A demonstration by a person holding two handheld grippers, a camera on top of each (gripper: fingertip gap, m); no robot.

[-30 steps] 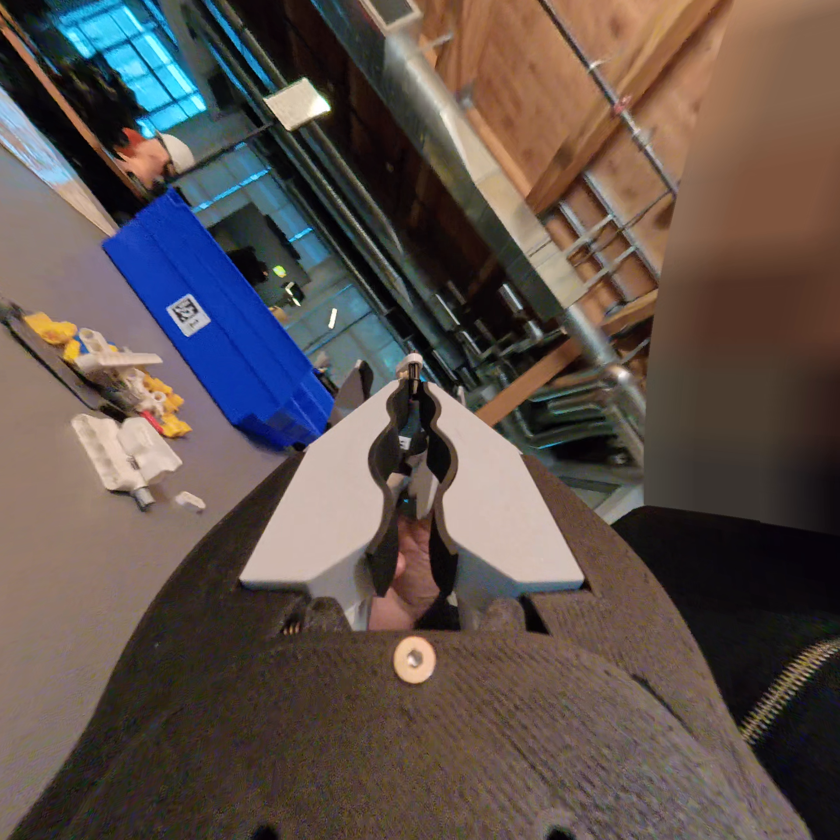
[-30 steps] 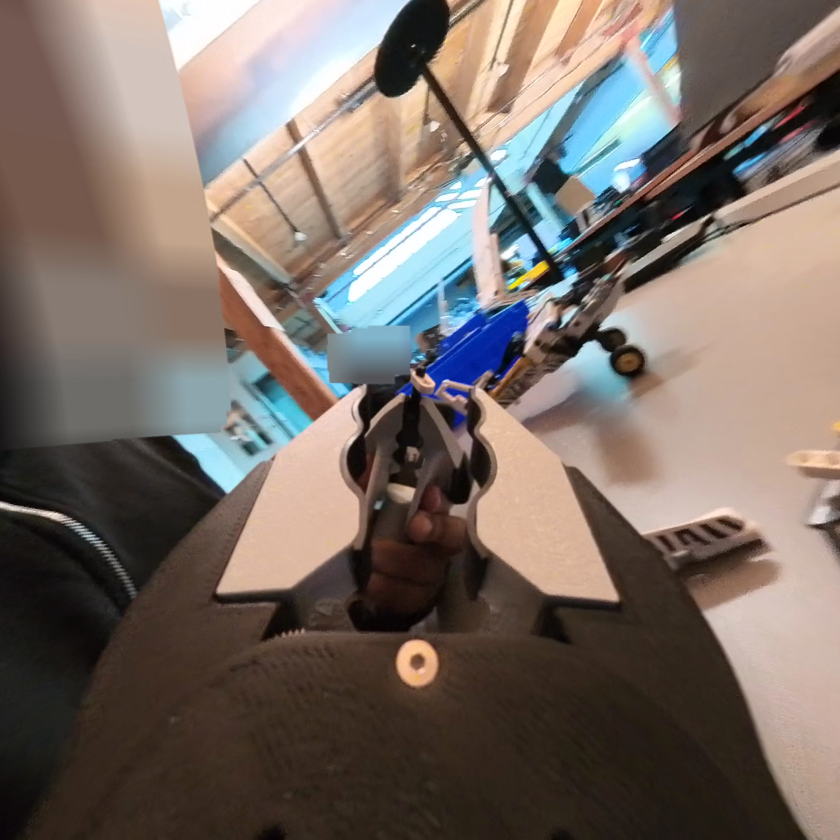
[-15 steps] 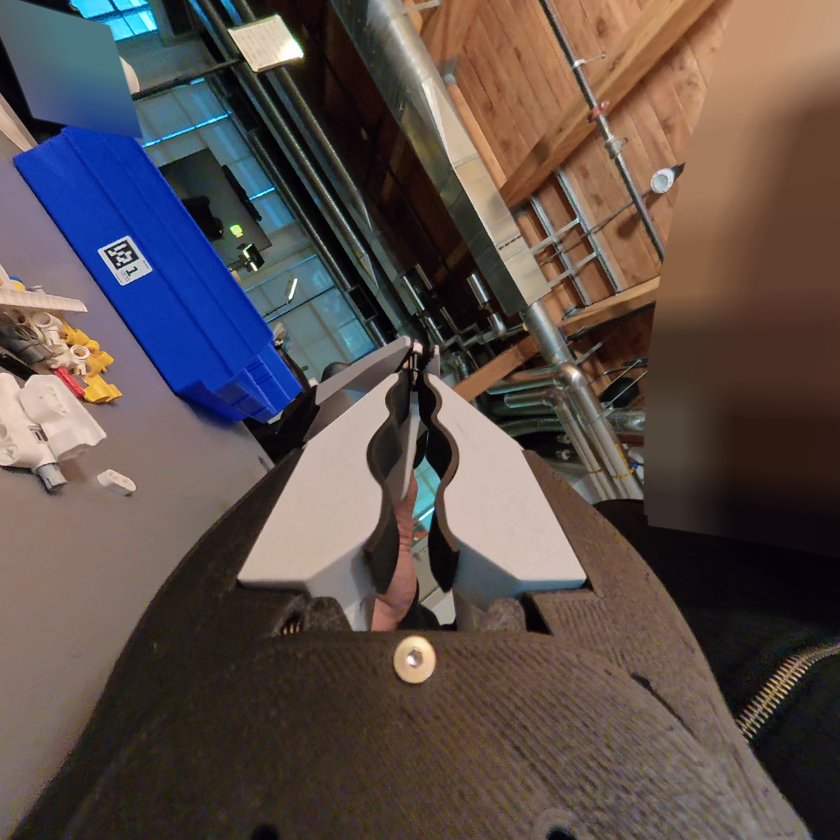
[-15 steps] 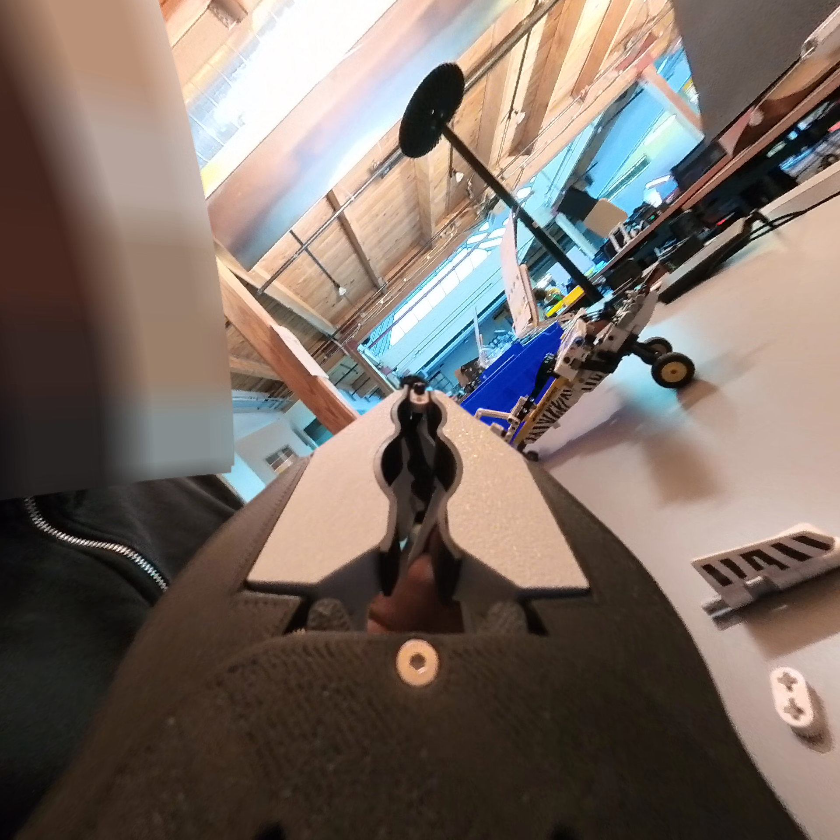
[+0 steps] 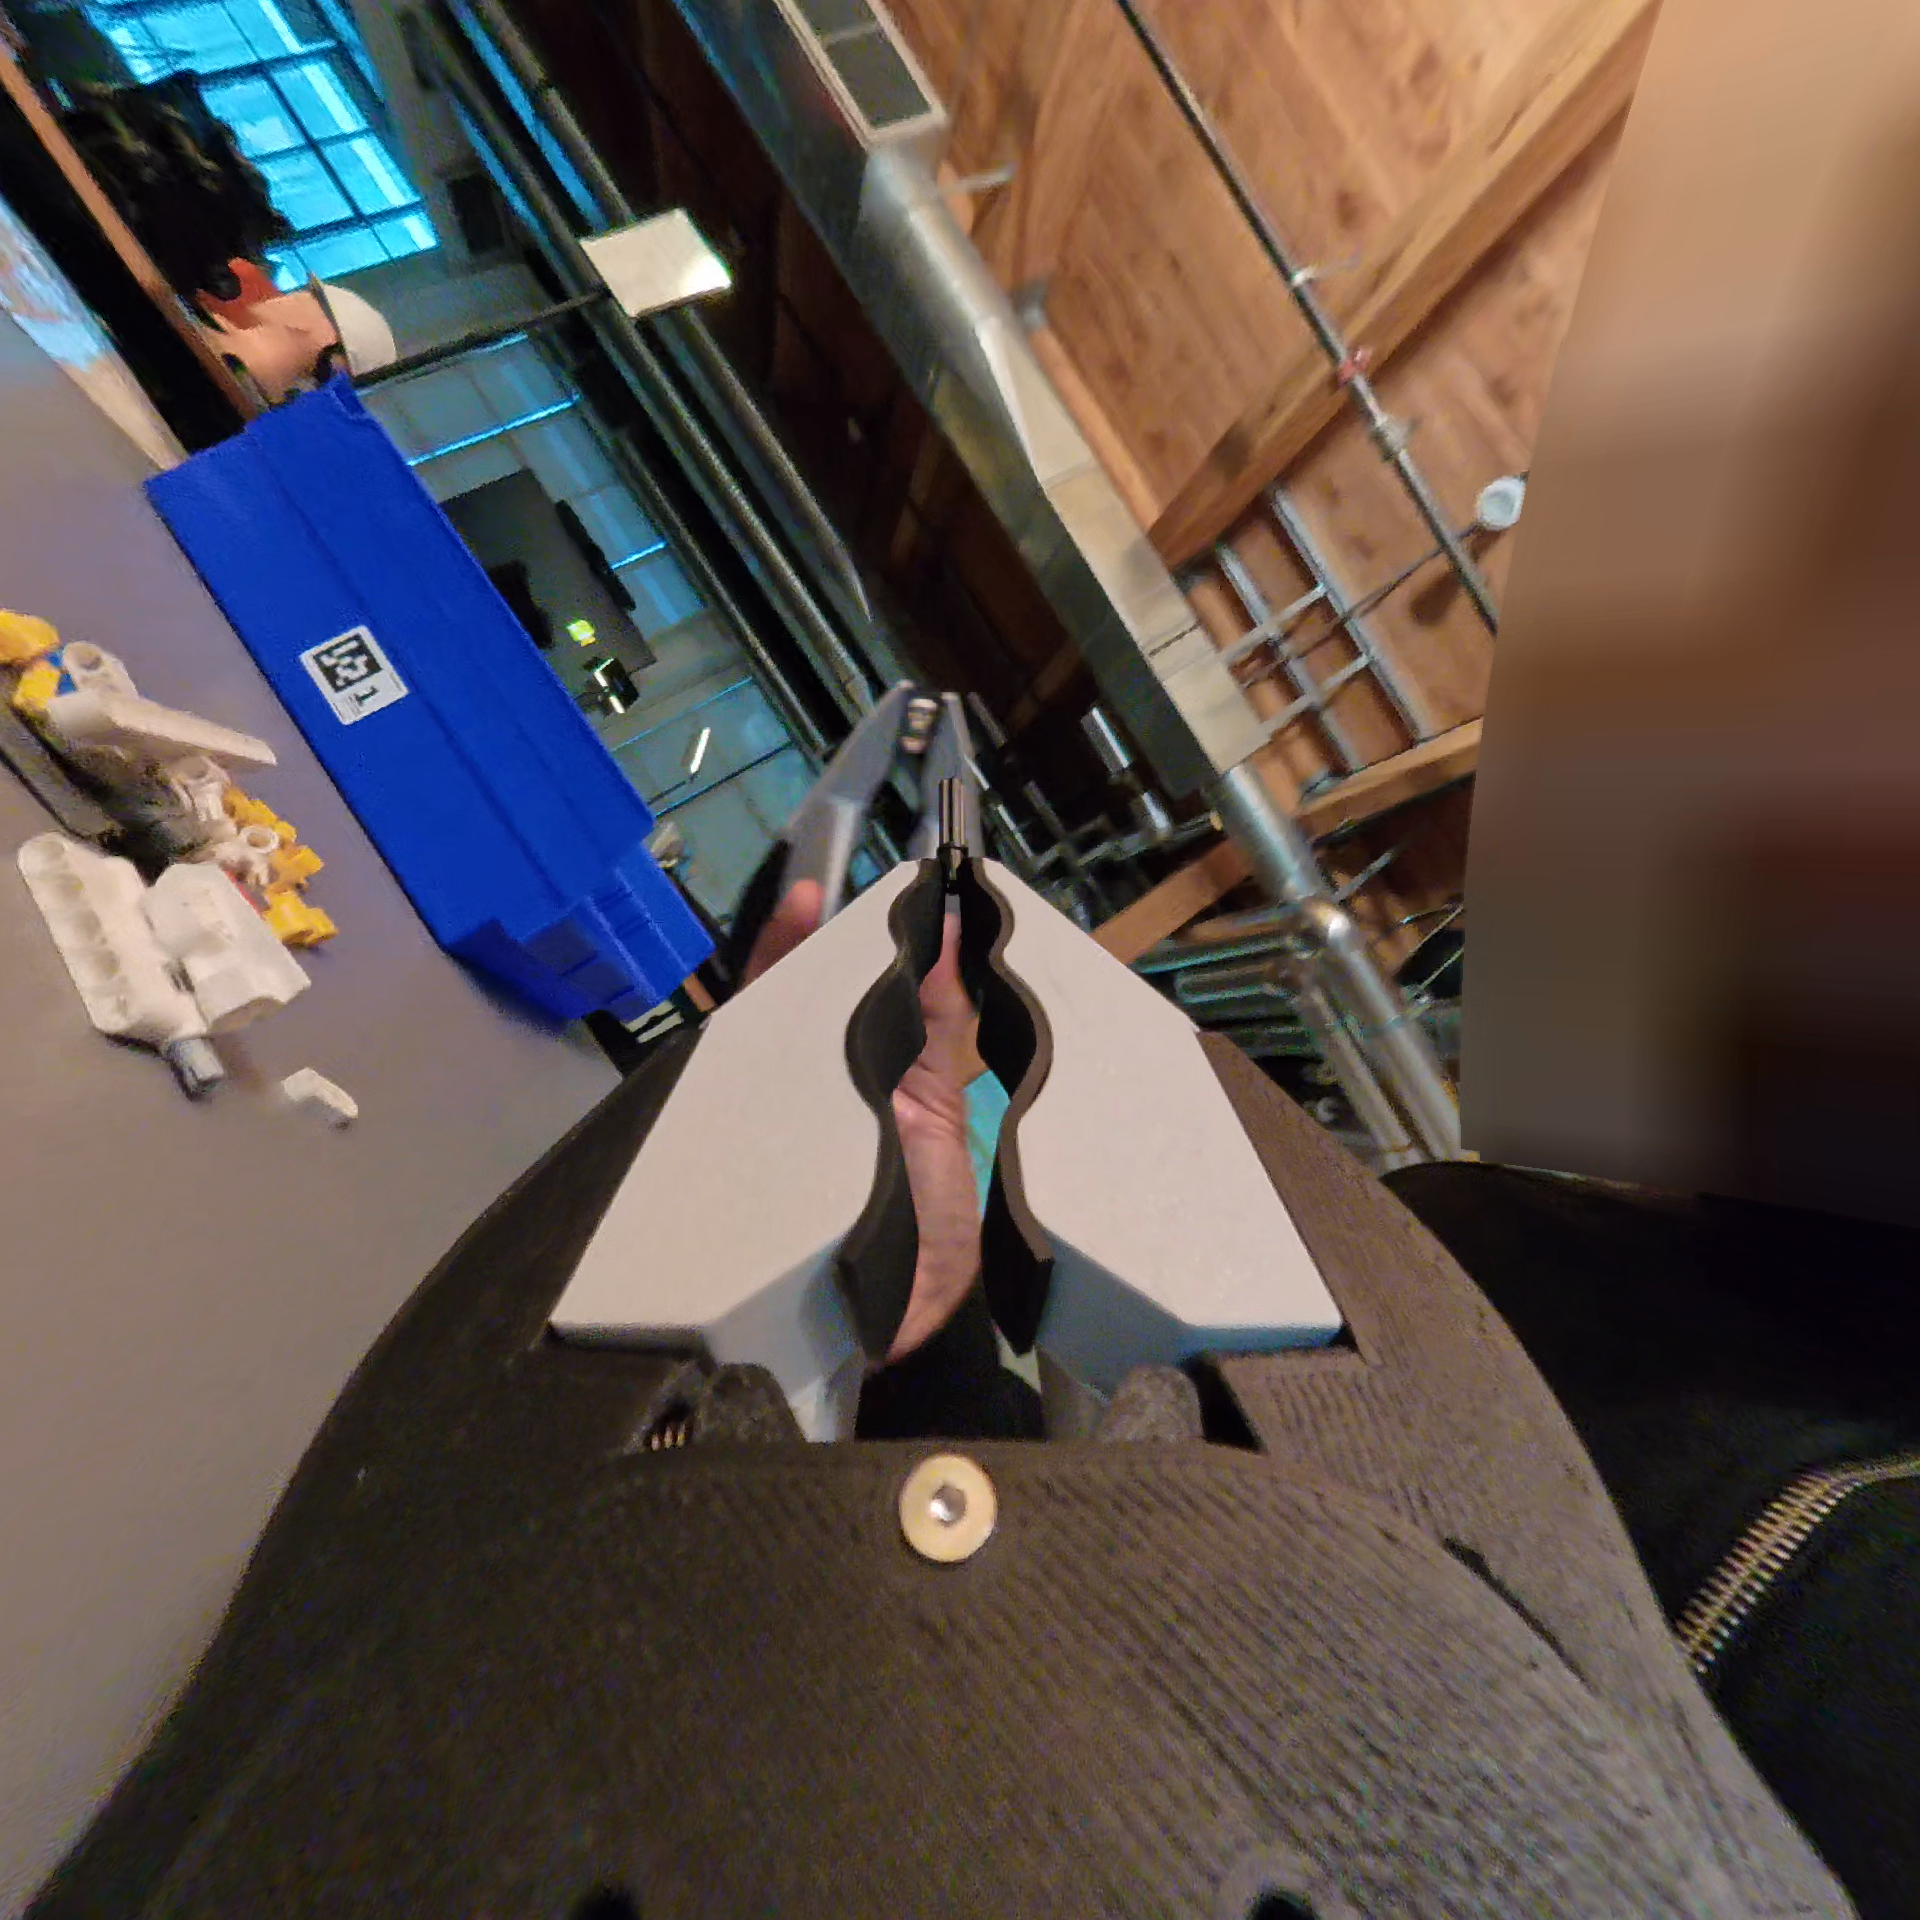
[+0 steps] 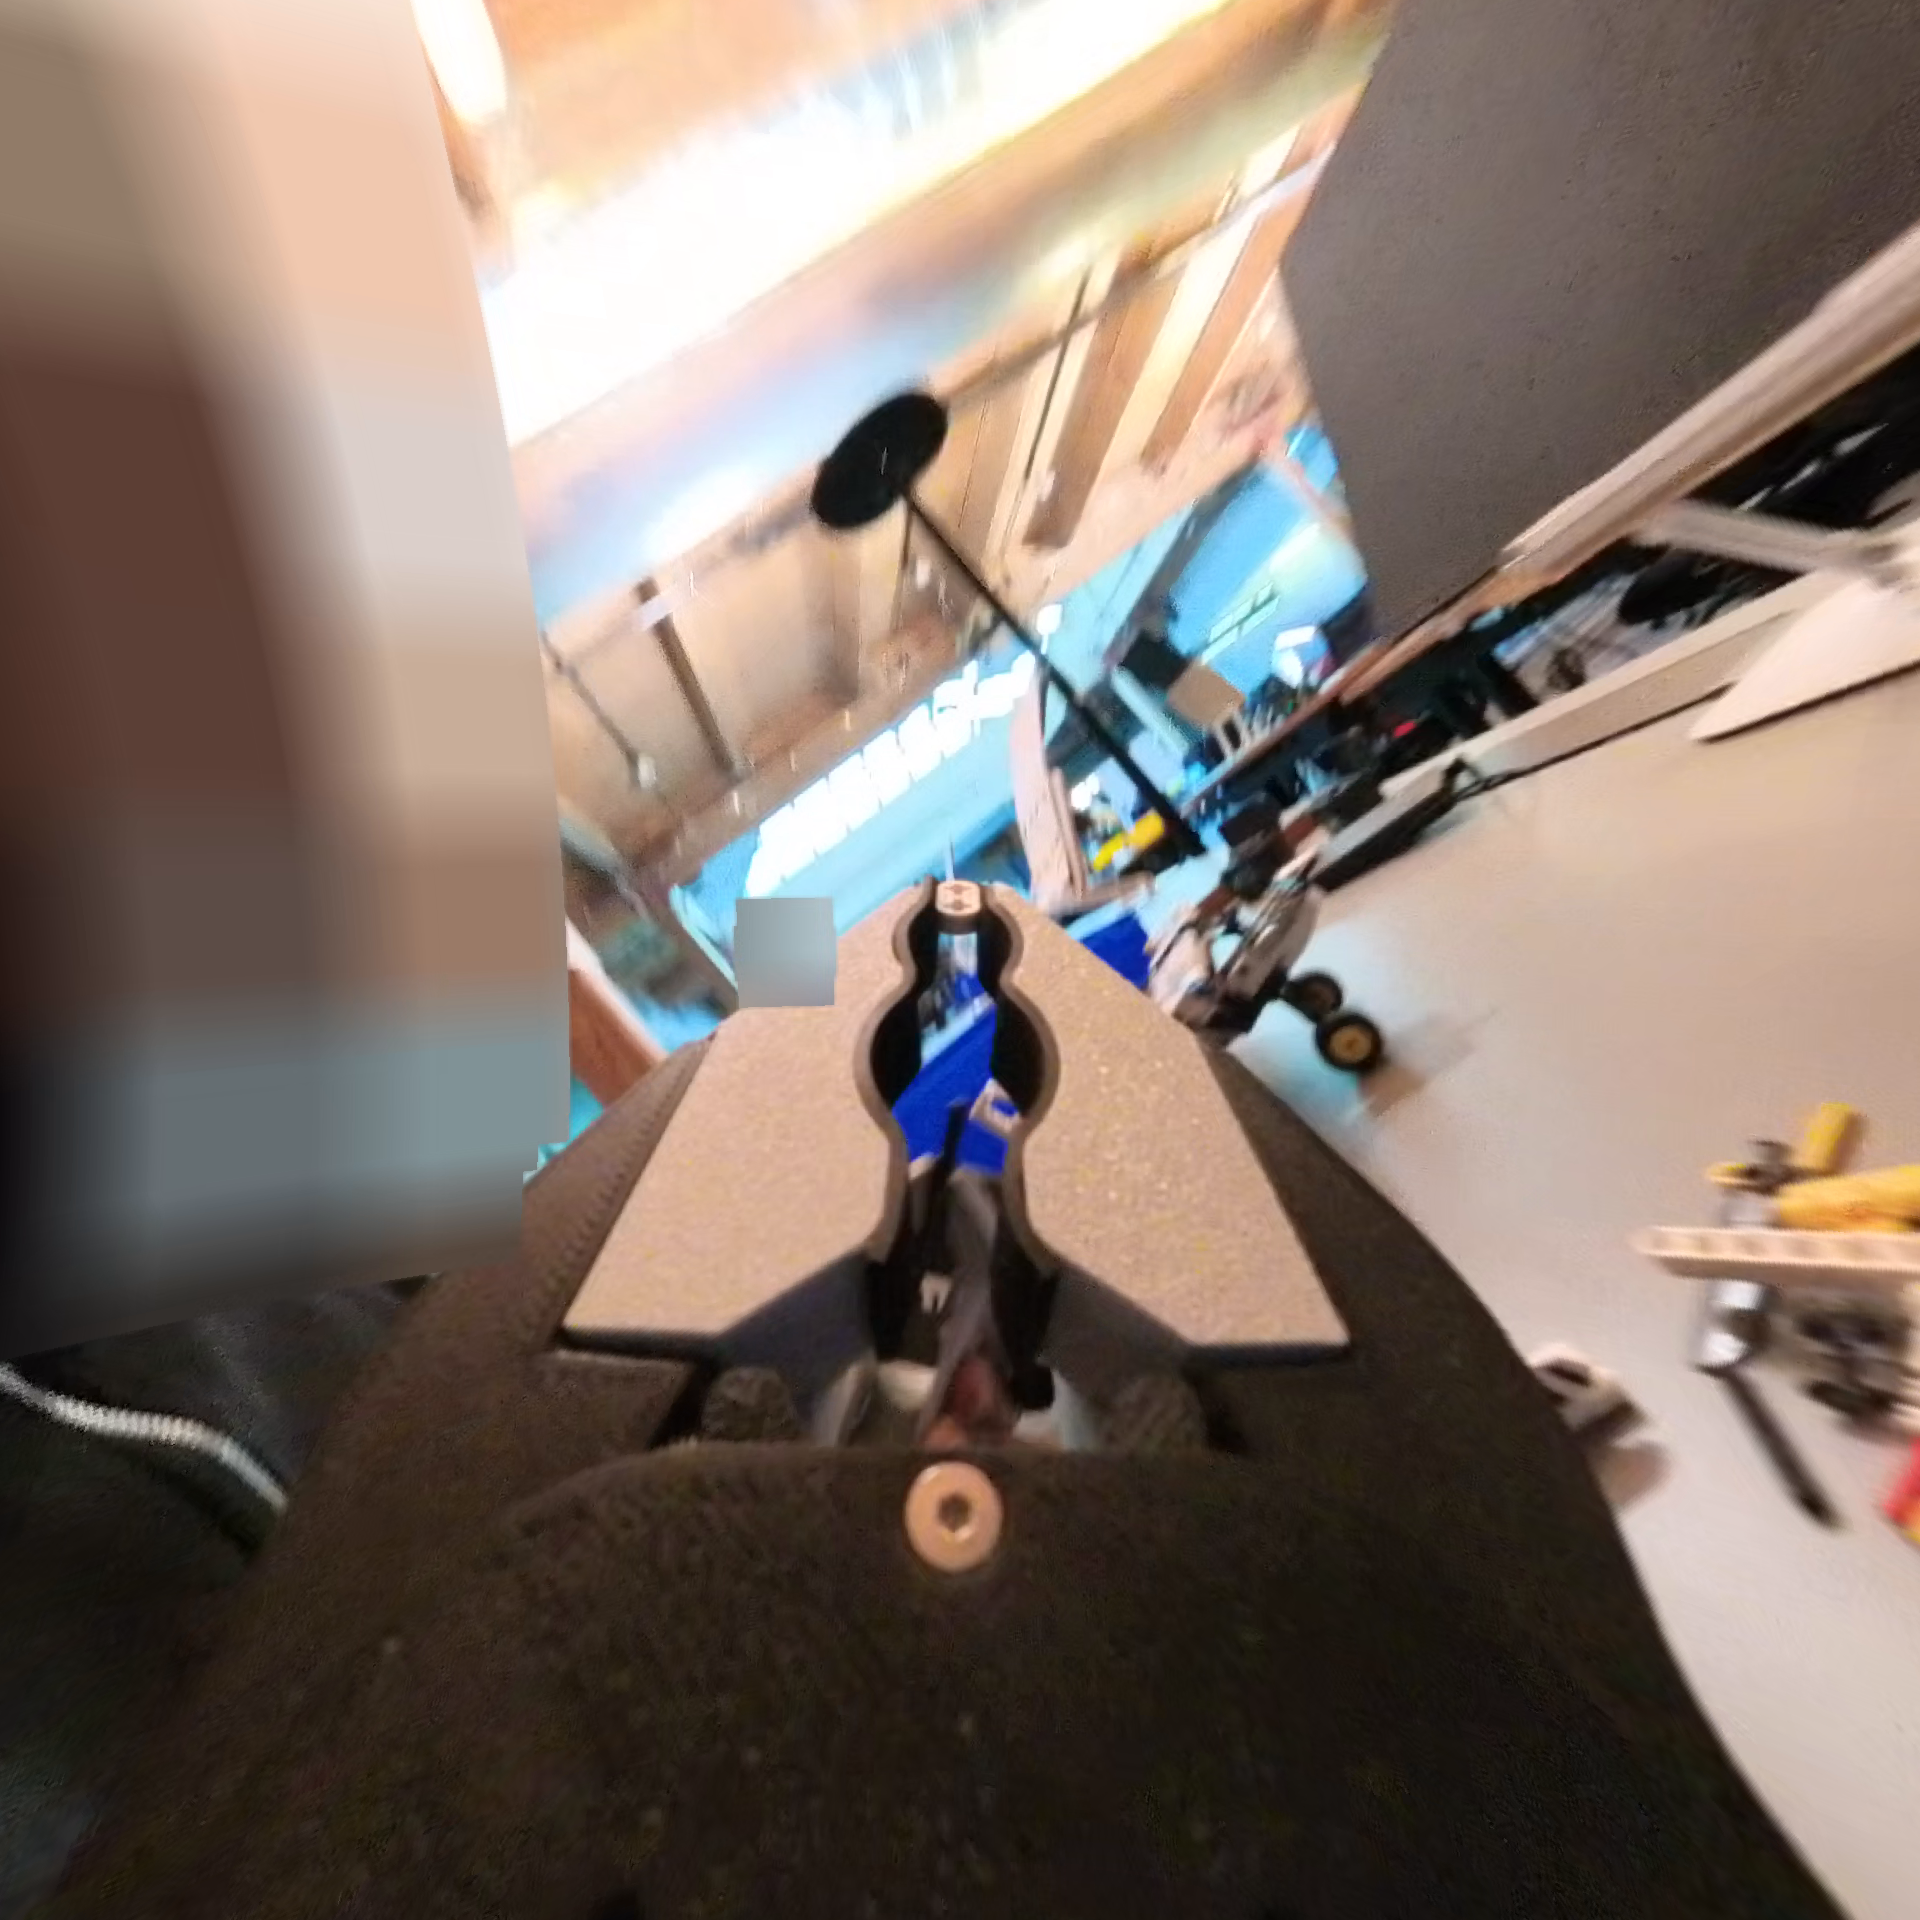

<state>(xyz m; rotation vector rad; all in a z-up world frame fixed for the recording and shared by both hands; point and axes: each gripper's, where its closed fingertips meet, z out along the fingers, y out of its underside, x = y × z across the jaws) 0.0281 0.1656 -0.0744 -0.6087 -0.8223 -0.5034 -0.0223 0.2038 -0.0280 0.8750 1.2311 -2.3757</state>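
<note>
In the left wrist view my left gripper (image 5: 948,871) is shut on a thin black pin (image 5: 950,816) that sticks out past its tips. Just beyond it is my right gripper (image 5: 920,743), held in a hand, with a small light grey piece (image 5: 918,724) pinched at its tips. The pin's end stands a little short of that piece. In the right wrist view my right gripper (image 6: 958,914) is shut on the same light grey connector piece (image 6: 958,900), which has two cross-shaped holes. Both grippers are lifted off the grey table (image 5: 208,1299).
A blue bin (image 5: 416,707) stands on the table at left, with white toy parts (image 5: 156,935) and yellow pieces (image 5: 291,920) before it. The right wrist view shows a wheeled toy vehicle (image 6: 1278,966), yellow and white parts (image 6: 1797,1216) and a small white piece (image 6: 1579,1387). The gap from one gripper's tips to the other's is roughly 8 centimeters.
The right gripper went from open to shut on the light grey piece at the left gripper's tip. The two grippers have since drawn apart; the black pin stays with the left.
</note>
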